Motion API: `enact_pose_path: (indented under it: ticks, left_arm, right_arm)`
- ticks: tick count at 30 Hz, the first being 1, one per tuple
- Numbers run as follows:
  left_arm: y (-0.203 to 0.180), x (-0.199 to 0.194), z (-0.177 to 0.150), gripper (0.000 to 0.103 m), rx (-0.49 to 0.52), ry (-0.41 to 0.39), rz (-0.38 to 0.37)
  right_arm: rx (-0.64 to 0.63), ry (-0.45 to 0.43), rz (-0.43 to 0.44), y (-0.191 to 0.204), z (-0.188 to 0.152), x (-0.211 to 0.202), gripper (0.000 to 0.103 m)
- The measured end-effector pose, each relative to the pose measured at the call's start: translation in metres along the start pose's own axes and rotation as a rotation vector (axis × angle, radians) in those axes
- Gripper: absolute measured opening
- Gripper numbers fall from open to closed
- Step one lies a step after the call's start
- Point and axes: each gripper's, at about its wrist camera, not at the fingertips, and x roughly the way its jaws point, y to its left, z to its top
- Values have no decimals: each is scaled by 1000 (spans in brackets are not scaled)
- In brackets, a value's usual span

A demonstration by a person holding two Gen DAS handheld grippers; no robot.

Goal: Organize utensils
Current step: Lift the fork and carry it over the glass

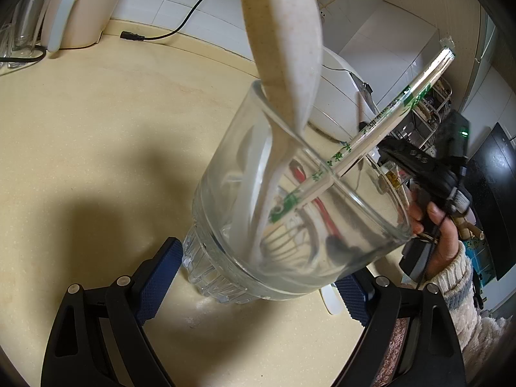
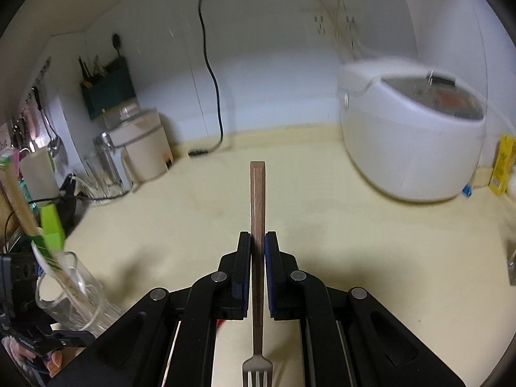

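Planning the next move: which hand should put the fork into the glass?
The right: its tongs are shut on the fork. The left tongs straddle the glass, which already holds a spoon and wrapped chopsticks.

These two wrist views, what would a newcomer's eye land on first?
In the right wrist view, the fork clamped in the right gripper, tines toward the camera, above the cream counter. In the left wrist view, the tilted glass fills the frame between the left gripper's fingers, holding a pale spoon and wrapped chopsticks.
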Motion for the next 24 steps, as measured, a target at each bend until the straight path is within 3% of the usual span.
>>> enact_pose_path:
  ticks: [9, 18, 24]
  left_arm:
    - [0, 0, 0, 91, 0, 0, 0]
    - [0, 0, 0, 91, 0, 0, 0]
    - [0, 0, 0, 91, 0, 0, 0]
  right_arm:
    - [-51, -179, -8, 22, 6, -51, 9]
    - [-64, -231, 35, 36, 10, -82, 9]
    - [-63, -282, 108, 56, 12, -119, 9]
